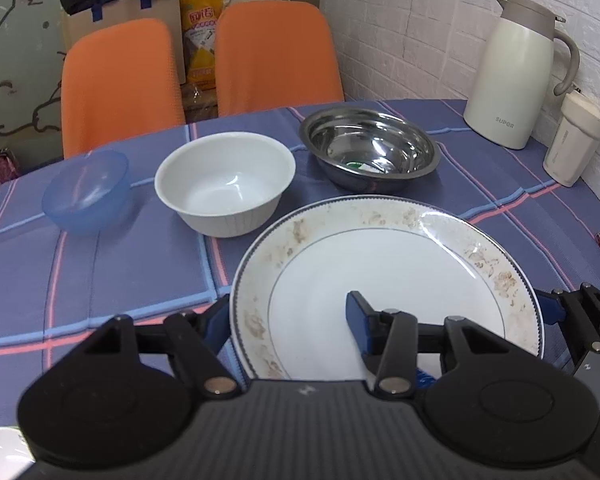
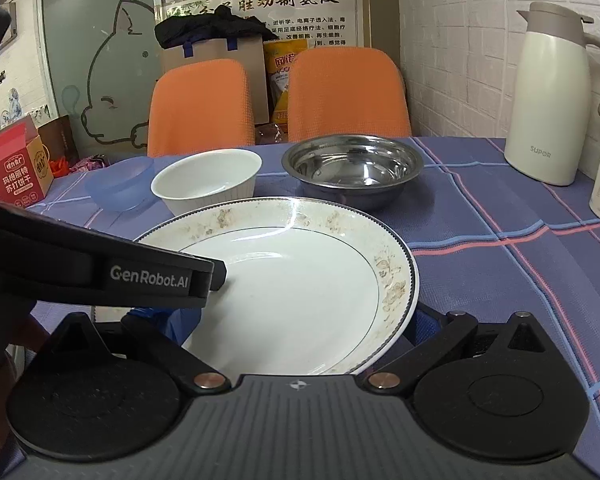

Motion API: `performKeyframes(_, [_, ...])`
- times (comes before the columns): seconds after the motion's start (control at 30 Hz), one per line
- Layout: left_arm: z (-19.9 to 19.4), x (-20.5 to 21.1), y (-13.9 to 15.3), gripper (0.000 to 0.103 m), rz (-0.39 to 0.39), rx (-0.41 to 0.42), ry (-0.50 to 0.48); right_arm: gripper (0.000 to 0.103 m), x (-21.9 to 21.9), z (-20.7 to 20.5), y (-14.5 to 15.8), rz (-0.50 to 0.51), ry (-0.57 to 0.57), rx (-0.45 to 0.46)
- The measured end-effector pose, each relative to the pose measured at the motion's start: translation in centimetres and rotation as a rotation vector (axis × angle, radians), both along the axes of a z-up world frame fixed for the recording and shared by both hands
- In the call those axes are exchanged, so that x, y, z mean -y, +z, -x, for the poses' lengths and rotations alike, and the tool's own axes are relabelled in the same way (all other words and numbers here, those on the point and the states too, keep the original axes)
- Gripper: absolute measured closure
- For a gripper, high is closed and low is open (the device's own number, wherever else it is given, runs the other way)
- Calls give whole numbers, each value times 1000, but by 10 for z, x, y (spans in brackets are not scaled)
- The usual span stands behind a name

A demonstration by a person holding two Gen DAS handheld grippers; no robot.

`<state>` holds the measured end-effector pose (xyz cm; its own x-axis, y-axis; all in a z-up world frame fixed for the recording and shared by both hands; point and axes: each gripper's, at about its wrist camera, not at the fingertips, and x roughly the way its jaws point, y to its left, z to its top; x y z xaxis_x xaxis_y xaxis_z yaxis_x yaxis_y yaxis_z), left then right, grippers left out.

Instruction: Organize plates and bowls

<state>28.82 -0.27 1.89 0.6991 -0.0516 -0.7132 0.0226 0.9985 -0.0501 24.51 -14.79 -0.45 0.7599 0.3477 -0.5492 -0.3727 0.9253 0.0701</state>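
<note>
The plate [image 1: 380, 280] lies nearest us on the checked tablecloth [image 1: 100, 280], in front of a row of three bowls. It is the only flat piece in the set, so we judge it is being taken first, probably as the base for stacking.

The left gripper [image 1: 288, 320] straddles the plate's left rim. One blue pad sits just outside the edge and the other reaches over the white well, so the jaws stand wide apart and are not pinching anything yet. The right gripper [image 2: 296, 320] comes in from the near side. Its fingers are also spread, one by the plate's near-left edge and one just beyond the right rim, which hides part of it. We cannot tell whether the plate rests fully on the cloth or is tipped onto a finger.

We think two grippers are on one plate because a shallow rim lying flat gives a single jaw little to catch. One can steady or tilt it while the other closes.

The blue plastic bowl [image 1: 86, 192], the white bowl [image 1: 224, 184] and the steel bowl [image 1: 370, 148] stand upright and apart, not yet nested. The thermos jug [image 1: 512, 72] stays clear by the wall.
</note>
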Motion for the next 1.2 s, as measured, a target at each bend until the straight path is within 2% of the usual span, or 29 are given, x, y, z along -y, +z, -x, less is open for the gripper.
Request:
performKeyframes(0.23, [43, -22, 24, 56, 14, 51, 33, 12, -17, 34, 23, -13, 32, 49])
performKeyframes(0.37, [82, -51, 40, 56, 24, 86, 71, 12, -39, 66, 36, -21, 87, 94])
performKeyframes(0.53, [145, -94, 50, 55, -17, 115, 156, 12, -79, 105, 41, -53, 190, 109])
performKeyframes(0.67, [192, -128, 42, 55, -32, 97, 224, 12, -108, 138, 33, -66, 267, 86])
performKeyframes(0.8, [218, -152, 25, 55, -31, 63, 271, 12, -132, 157, 20, -57, 315, 36])
performKeyframes(1.03, [229, -176, 1, 54, 30, 38, 295, 12, -156, 171, 4, 18, 344, 20])
performKeyframes(1.2, [232, -183, -9, 43, 52, 52, 285, 12, -160, 171, -4, 27, 358, 1])
